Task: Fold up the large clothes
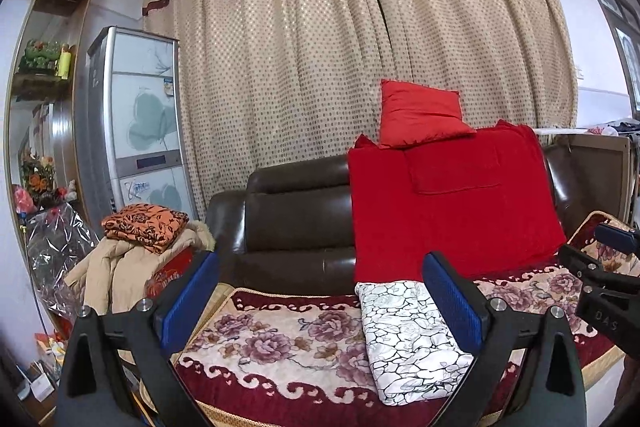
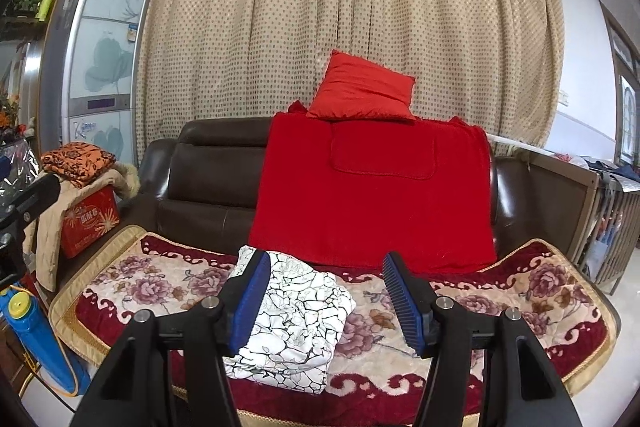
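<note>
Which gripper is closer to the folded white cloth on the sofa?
Right, narrowly. The right gripper hangs open directly over the white cloth; the left gripper is open too, centred left of the cloth.

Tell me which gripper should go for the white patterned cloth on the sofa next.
Right, probably. The right gripper is open with the white patterned cloth lying between its fingers' line of approach. The left gripper, also open, has the cloth off toward its right finger.
</note>
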Motion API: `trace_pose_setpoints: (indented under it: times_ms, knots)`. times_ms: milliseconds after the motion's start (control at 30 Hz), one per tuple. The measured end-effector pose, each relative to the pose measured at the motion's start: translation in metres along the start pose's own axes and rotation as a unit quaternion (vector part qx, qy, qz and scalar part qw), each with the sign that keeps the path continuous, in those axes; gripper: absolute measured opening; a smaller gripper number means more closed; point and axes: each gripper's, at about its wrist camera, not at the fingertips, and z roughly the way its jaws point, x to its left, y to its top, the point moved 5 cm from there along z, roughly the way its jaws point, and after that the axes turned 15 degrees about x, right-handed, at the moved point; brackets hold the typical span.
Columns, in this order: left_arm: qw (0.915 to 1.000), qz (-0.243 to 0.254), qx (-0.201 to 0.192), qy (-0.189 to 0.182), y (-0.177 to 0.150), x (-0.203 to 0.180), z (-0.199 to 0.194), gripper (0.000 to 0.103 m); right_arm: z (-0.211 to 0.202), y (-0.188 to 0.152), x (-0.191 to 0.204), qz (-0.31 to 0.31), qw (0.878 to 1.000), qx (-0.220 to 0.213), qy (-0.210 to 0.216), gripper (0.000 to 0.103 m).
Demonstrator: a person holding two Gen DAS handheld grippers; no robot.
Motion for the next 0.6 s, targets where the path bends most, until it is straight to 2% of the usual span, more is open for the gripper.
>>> trace_pose_setpoints:
  times_ms: [233, 600]
  knots:
    - [1.0, -0.002, 0.004, -0.003, 0.001, 0.0, 0.004, 0.101, -0.003, 0.003, 0.0, 0.0, 1.0, -0.005, -0.001, 0.065]
    - [0.9997, -0.007, 0.022, -0.009, 0.001, -0.005, 0.027, 0.101, 0.014, 0.009, 0.004, -0.006, 1.0, 0.013, 0.001, 0.065]
